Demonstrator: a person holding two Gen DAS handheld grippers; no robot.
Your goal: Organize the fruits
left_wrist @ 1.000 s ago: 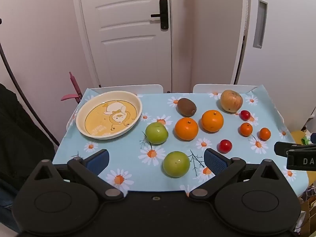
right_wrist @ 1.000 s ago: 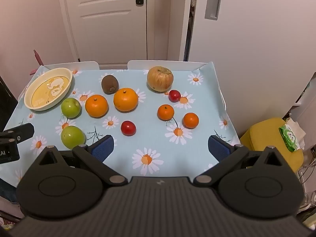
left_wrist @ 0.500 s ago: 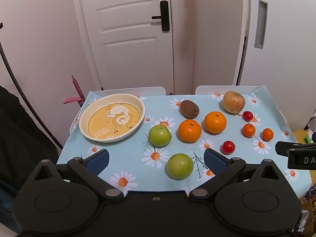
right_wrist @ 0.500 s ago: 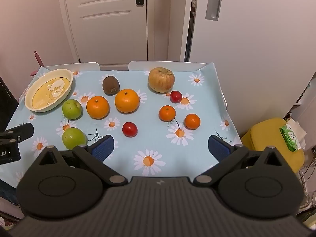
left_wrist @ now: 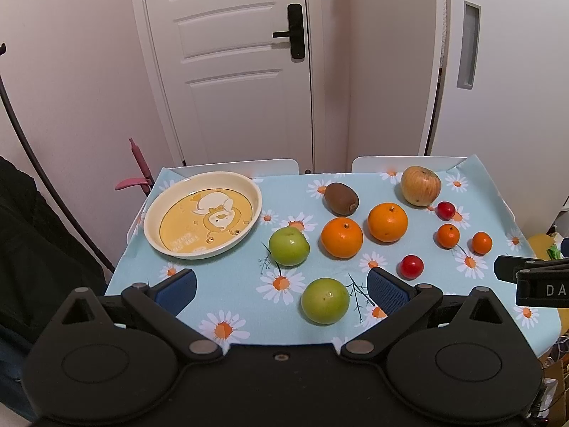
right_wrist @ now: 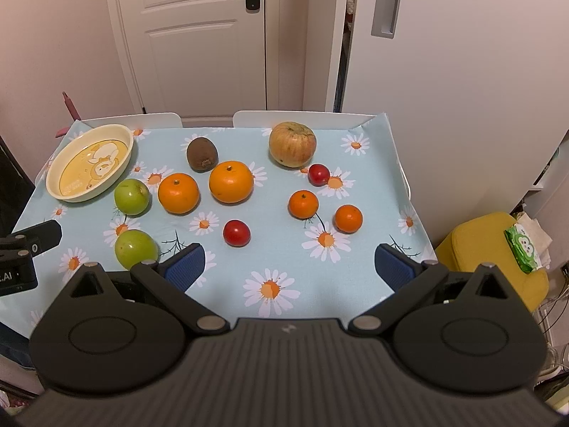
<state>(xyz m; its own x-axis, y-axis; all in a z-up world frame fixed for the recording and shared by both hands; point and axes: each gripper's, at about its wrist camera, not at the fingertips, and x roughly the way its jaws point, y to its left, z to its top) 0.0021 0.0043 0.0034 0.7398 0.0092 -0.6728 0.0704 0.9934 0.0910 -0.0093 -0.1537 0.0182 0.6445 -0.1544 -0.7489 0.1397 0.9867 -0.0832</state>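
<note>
The table stood before a white door, covered with a blue daisy cloth, and all the fruits lay loose on it while the yellow plate at the far left had nothing in it. I held the left gripper and the right gripper above the near edge, both with fingers wide and holding nothing. I judged that no fruit was sorted yet; the next move asked me to lower the left one around the nearest green apple, just beside its right finger
</note>
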